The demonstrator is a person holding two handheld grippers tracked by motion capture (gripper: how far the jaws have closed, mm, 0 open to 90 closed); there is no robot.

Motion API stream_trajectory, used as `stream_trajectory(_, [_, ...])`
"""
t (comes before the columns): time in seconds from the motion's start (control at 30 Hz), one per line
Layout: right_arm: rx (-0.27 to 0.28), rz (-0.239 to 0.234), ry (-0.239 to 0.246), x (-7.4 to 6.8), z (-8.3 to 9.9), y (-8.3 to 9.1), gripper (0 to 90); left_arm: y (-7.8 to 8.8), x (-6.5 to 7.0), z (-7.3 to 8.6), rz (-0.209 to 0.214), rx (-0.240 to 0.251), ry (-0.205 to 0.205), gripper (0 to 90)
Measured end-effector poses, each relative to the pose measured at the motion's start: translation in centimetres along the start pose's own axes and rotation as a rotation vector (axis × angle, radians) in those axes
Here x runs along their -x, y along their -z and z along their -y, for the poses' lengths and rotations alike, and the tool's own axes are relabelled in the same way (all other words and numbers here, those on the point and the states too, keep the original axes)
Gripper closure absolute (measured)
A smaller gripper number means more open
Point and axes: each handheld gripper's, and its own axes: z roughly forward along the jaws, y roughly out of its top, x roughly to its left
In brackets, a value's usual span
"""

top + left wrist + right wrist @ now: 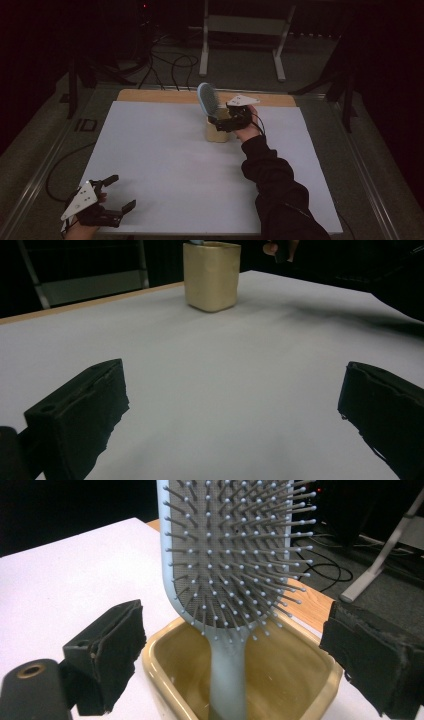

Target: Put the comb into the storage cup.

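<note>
My right gripper [226, 120] hovers at the beige cup [218, 131] near the far edge of the white table [165, 165], jaws spread wide and gripping nothing. The pale blue hairbrush [235, 555] stands handle-down in that cup (bristles toward my camera). My left gripper [120, 192] sits at the near-left corner, jaws wide and empty, with bare table ahead of it. I can read no writing anywhere.

pale blue hairbrush [235, 560], cream cup [211, 275], white table [165, 165]
</note>
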Motion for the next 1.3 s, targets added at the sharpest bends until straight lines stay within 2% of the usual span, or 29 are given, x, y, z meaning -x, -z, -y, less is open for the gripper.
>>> stream_trajectory(0.33, [-0.020, -0.011, 0.004, 0.0, -0.4, 0.5, 9.5, 0.1, 0.0, 0.0, 0.001, 0.004, 0.000, 0.0])
stream_trajectory(0.53, [-0.051, -0.027, 0.003, -0.1, -0.8, 1.4, 9.5, 0.0, 0.0, 0.0, 0.000, 0.001, -0.002, 0.0])
stream_trajectory(0.87, [-0.051, -0.044, -0.003, -0.3, -0.6, 2.6, 9.5, 0.1, 0.0, -0.1, -0.001, 0.005, -0.001, 0.0])
stream_trajectory(1.3, [-0.058, -0.129, -0.031, 0.2, 0.1, 4.4, 9.5, 0.1, 0.0, -0.1, -0.001, 0.004, -0.003, 0.0])
